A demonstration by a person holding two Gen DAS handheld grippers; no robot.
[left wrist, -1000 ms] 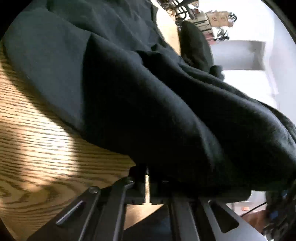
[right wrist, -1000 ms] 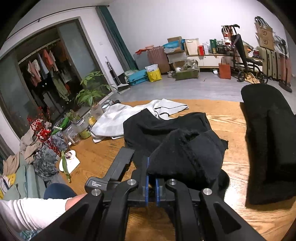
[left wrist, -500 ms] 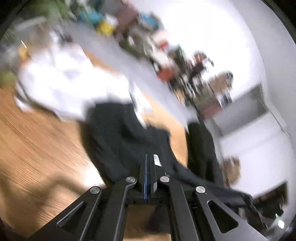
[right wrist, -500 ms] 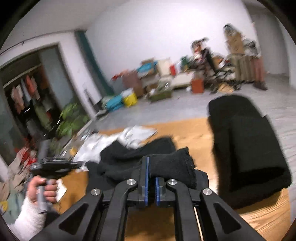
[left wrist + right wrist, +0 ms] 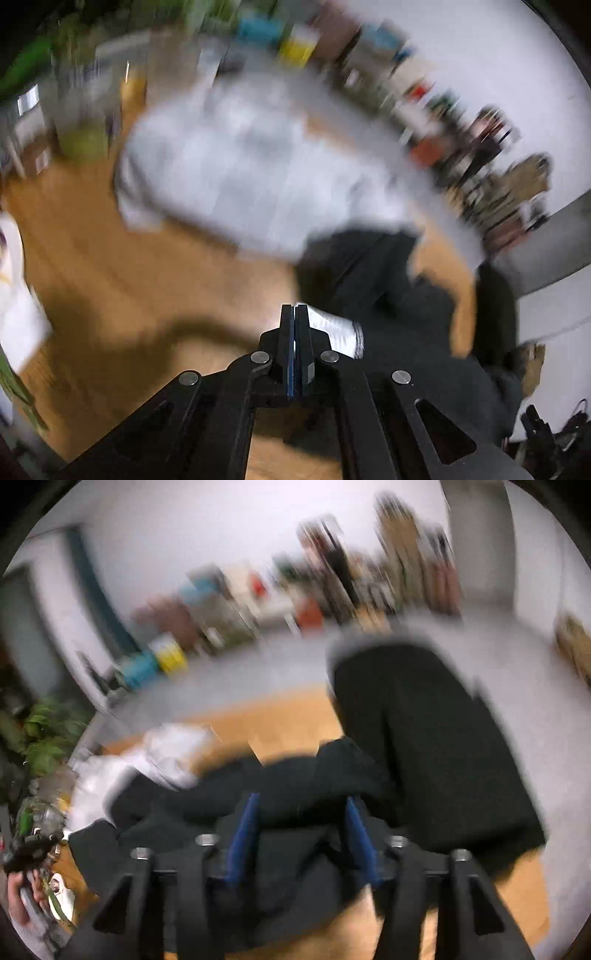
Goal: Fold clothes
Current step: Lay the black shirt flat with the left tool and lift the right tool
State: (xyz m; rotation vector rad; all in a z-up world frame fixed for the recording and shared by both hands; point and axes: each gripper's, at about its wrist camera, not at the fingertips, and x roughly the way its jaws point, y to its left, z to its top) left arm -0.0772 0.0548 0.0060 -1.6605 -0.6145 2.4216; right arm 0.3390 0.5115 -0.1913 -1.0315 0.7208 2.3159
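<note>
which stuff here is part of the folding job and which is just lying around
Part of the job:
- black garment, crumpled on the wooden table
- folded black garment to its right
- white garment waiting on the table
- right claw, jaws opening over the black garment
- left claw, shut and empty

Just lying about:
- potted plant
- boxes and bags along the far wall

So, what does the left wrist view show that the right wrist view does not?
Only the left wrist view: the left tool shut, its tip bare. Only the right wrist view: the right tool opening over the crumpled black garment, and a folded black garment. Both share the wooden table and a white garment.
</note>
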